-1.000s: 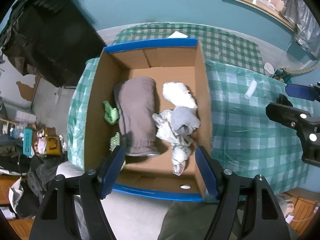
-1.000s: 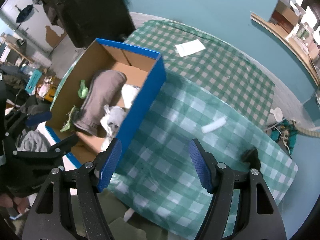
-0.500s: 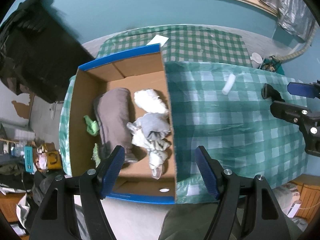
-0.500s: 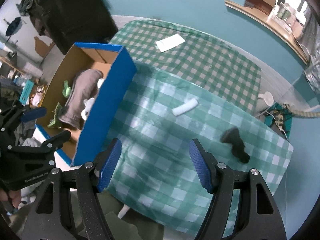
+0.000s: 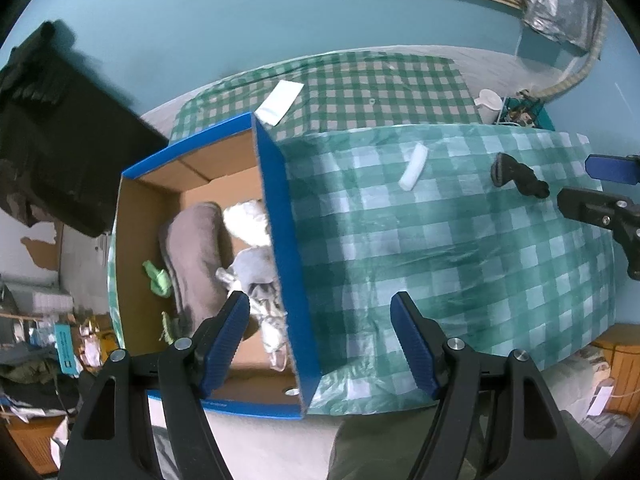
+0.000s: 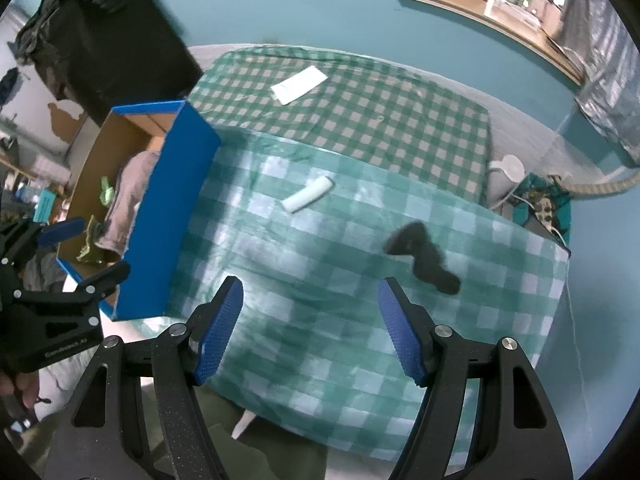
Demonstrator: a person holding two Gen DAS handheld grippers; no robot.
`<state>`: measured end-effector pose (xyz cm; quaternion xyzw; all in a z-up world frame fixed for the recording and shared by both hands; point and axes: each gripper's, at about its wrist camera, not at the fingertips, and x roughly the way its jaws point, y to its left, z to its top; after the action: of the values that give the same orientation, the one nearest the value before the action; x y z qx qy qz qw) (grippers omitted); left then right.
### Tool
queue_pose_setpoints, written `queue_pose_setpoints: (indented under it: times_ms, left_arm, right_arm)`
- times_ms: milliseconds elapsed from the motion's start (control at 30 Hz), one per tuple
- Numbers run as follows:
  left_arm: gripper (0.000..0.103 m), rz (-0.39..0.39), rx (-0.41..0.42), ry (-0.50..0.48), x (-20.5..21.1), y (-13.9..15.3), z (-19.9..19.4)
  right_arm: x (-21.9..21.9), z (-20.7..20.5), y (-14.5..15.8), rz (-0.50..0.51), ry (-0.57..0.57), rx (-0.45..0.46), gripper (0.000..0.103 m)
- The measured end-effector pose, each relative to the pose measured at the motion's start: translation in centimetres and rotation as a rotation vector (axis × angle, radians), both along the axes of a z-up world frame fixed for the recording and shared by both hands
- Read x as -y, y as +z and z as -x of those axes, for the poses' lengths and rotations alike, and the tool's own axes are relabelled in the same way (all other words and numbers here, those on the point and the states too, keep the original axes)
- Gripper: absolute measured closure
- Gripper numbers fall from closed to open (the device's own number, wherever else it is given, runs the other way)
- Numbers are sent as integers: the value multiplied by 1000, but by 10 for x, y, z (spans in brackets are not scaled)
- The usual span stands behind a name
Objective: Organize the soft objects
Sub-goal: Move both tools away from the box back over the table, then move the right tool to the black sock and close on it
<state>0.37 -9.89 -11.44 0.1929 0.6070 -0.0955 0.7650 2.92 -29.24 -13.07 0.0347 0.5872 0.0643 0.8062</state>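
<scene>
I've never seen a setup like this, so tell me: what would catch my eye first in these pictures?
Probably the blue cardboard box at the left end of the green checked tablecloth, already holding a brown garment and pale crumpled cloths. Next, two small things lying loose on the cloth to its right: a white roll and, farther right, a dark sock-like piece. Both blue-padded grippers, left gripper and right gripper, hang open and empty above.

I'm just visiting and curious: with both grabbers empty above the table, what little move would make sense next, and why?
Probably lower the right gripper toward the dark sock. It and the white roll lie loose on the checked cloth, outside the box, and both grippers are open and empty.
</scene>
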Motion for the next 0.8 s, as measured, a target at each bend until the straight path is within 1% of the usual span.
queue_pose_setpoints:
  times_ms: [367,500,800]
  left_arm:
    - [27,-13,-3,-85,47,-10,-3]
    - [27,-14,-20,-101,59,-18,-7]
    - [27,-46,-50,-134,78,-43,-22]
  right_arm:
    - [57,11,-17,8,-70,-13,32]
    - [72,12,-25,1,-73,-23,32]
    - [95,3,-50,6,-61,-50,32]
